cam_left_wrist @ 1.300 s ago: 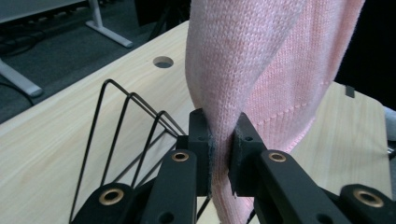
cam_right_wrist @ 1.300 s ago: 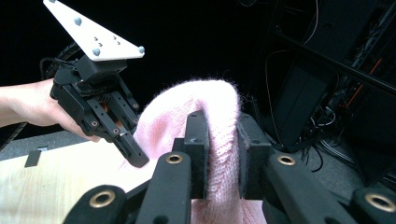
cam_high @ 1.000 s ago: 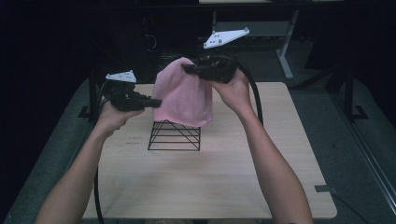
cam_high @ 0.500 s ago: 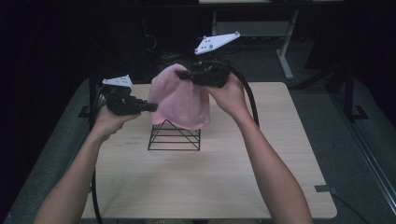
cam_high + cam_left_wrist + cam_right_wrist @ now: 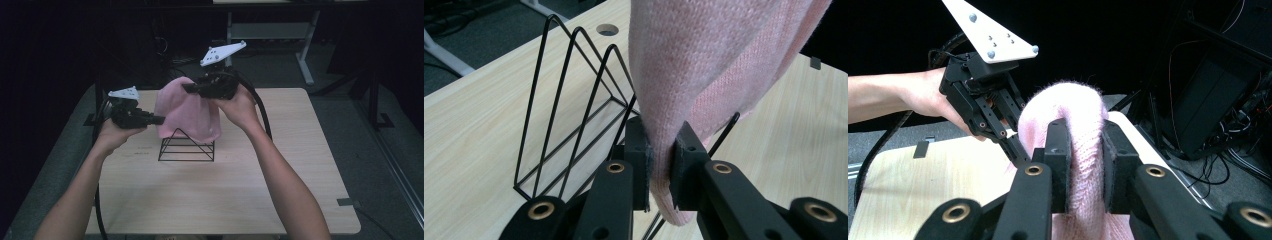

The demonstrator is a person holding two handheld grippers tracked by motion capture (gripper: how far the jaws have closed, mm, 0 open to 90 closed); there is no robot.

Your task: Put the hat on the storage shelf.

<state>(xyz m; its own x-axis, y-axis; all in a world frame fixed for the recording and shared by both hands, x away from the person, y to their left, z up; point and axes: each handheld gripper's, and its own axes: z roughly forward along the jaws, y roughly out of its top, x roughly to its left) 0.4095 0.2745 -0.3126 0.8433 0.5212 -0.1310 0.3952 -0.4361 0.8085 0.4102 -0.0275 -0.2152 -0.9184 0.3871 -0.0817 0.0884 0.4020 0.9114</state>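
Note:
A pink knitted cloth [image 5: 187,112] hangs above a black wire rack [image 5: 186,146] on the wooden table [image 5: 225,185]. My left gripper [image 5: 159,120] is shut on the cloth's left lower edge; in the left gripper view the knit [image 5: 704,65] is pinched between the pads [image 5: 640,150], with the rack [image 5: 569,110] just behind. My right gripper [image 5: 189,88] is shut on the cloth's top, higher up; in the right gripper view the fabric [image 5: 1068,115] bulges between its jaws. The left gripper [image 5: 1015,150] shows there beyond the cloth.
The rack stands near the table's back middle, its triangular wires under the cloth's lower hem. A round cable hole [image 5: 607,29] sits in the tabletop past the rack. Cables trail from both grippers. Desk legs [image 5: 305,55] and dark equipment stand behind the table.
Both grippers have risen with the cloth, the right one more. The cloth's hem has lifted so more of the rack's top shows beneath it.

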